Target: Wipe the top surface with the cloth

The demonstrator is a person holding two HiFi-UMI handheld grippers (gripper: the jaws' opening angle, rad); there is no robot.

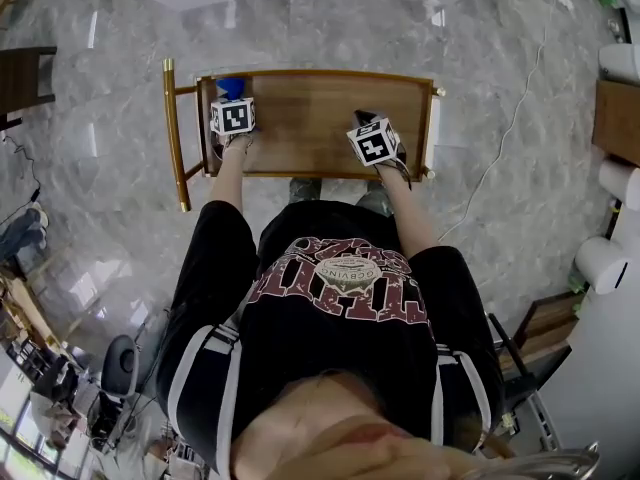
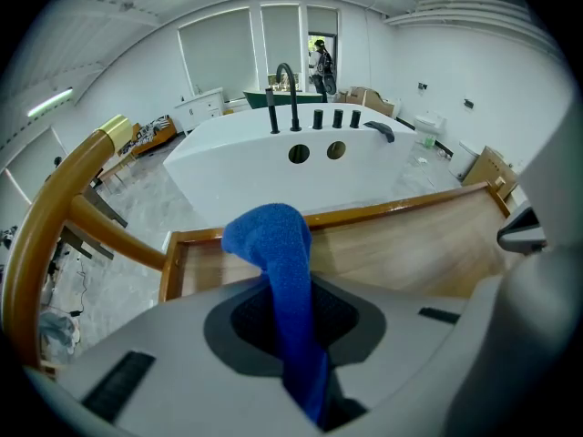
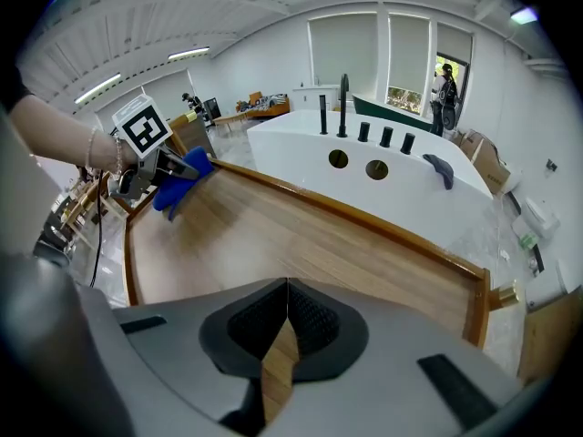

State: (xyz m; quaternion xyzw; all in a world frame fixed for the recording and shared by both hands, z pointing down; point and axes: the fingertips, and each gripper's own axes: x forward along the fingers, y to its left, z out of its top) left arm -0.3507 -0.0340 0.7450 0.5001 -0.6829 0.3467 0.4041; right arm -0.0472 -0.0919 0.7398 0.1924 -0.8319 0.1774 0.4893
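A wooden cart top [image 1: 310, 118] with a gold rail lies below me. My left gripper [image 1: 233, 96] hovers over its left end, shut on a blue cloth [image 2: 278, 280] that sticks up between the jaws. From the right gripper view the same blue cloth [image 3: 180, 178] hangs from the left gripper over the far left of the wooden top [image 3: 301, 244]. My right gripper [image 1: 366, 126] is over the right end of the top, jaws shut with nothing between them.
A white bathtub [image 2: 301, 157] with black taps stands just beyond the cart. The gold handle [image 1: 172, 133] curves off the cart's left end. A white cable [image 1: 510, 128] trails on the marble floor to the right. A person stands in the far doorway [image 2: 321, 62].
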